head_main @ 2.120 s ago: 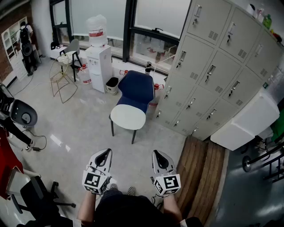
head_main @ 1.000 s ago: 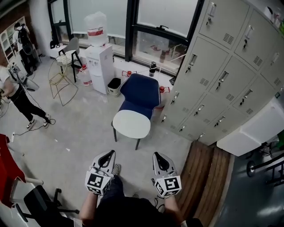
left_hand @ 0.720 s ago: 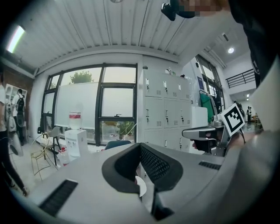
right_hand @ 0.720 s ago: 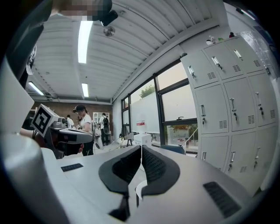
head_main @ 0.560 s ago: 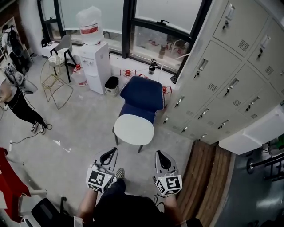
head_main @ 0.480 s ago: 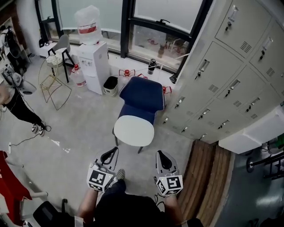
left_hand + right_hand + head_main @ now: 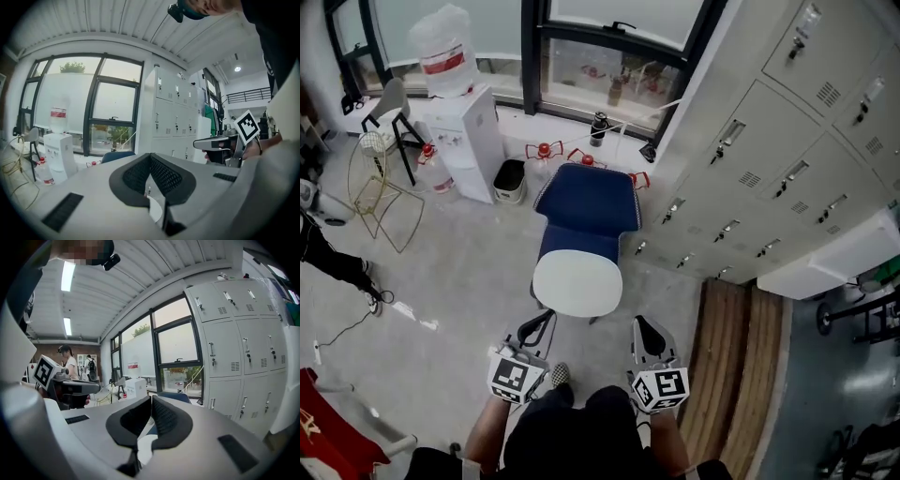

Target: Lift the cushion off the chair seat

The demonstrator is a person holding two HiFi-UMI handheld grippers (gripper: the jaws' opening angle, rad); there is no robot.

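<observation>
Cushion: we see the white cushion [image 7: 577,283] lying flat on the blue chair [image 7: 586,202], covering the seat up to its front edge.
Left: our left gripper [image 7: 542,322] has its jaws together, empty, short of that edge.
Right: our right gripper [image 7: 640,323] is likewise closed on nothing.

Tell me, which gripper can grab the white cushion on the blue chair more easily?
Left, probably. The left gripper tilts toward the near edge of the white cushion, while the right gripper points past its right side. Both are shut, and neither touches it yet.
</observation>
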